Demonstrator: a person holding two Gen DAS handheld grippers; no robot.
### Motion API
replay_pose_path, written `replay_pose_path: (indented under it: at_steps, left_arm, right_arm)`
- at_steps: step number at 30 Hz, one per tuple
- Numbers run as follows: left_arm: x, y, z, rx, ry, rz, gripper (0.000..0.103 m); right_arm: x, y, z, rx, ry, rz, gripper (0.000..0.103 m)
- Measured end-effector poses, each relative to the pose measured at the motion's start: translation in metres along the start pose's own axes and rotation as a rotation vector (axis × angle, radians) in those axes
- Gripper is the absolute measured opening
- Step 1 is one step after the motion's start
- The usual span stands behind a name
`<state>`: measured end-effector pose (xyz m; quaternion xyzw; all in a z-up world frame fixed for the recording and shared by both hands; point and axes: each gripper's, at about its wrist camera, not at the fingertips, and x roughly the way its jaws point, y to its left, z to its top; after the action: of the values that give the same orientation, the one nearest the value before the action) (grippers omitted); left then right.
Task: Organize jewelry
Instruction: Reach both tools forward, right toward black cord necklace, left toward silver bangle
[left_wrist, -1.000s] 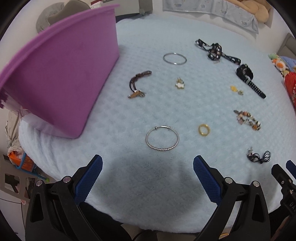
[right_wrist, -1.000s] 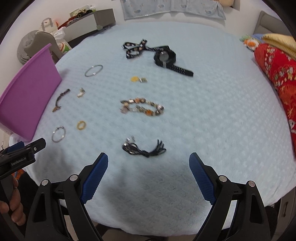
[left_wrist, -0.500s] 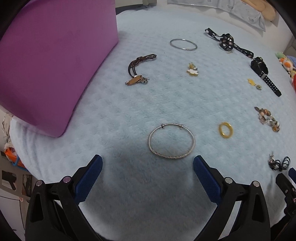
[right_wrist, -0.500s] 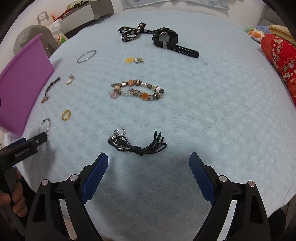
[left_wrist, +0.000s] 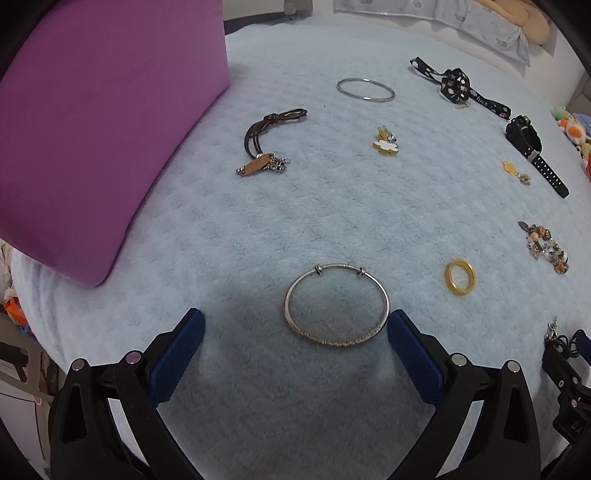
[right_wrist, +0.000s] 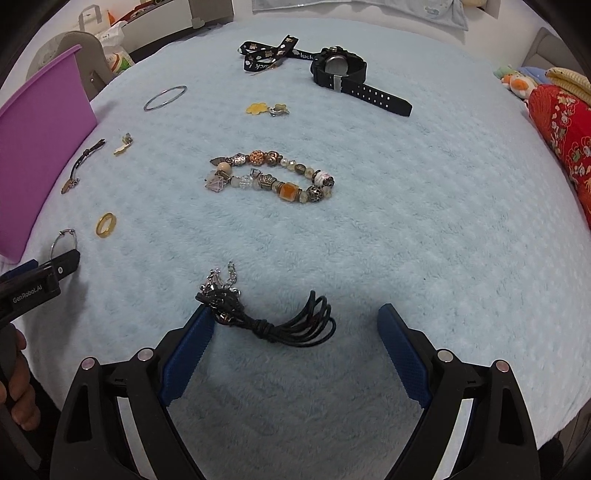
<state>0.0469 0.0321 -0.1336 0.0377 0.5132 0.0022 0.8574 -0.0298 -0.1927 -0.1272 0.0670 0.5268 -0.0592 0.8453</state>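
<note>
Both grippers sit low over the near edge of the pale blue blanket (left_wrist: 332, 206), fingers spread wide and holding nothing. The left gripper (left_wrist: 295, 332) brackets the silver bangle (left_wrist: 337, 305), which lies flat between the blue pads, its right side just beside the right pad (left_wrist: 410, 354). The right gripper (right_wrist: 295, 328) brackets the black cord bundle (right_wrist: 273, 317); the cord's charm end touches or nearly touches the left pad (right_wrist: 188, 350). A hand (right_wrist: 16, 387) grips the left tool's handle at the right view's left edge.

Compared with half a second ago, both grippers are closer to the blanket: the bangle and the cord now lie between the pads instead of ahead of them.

Farther in lie a gold ring (left_wrist: 460, 276), a beaded bracelet (right_wrist: 273, 177), a brown cord bracelet (left_wrist: 266, 140), a plain hoop (left_wrist: 365, 89), two flower charms, a black watch (right_wrist: 343, 70) and a black ribbon (right_wrist: 269, 55). A purple bin (left_wrist: 92, 129) stands at the blanket's left edge.
</note>
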Motion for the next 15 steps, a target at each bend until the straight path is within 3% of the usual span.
replay_pose_path:
  at_steps: [10, 13, 15]
  left_arm:
    - [0.0, -0.001, -0.003, -0.004, -0.053, -0.009, 0.095]
    - [-0.005, -0.005, -0.005, 0.016, -0.063, -0.019, 0.084]
    - [-0.009, -0.01, -0.006, 0.032, -0.065, -0.043, 0.066]
  right_arm:
    - [0.002, 0.008, -0.003, -0.039, -0.042, -0.039, 0.089]
    - [0.001, 0.009, -0.004, -0.058, -0.043, -0.039, 0.087]
    - [-0.001, 0.011, -0.005, -0.07, -0.048, -0.022, 0.079]
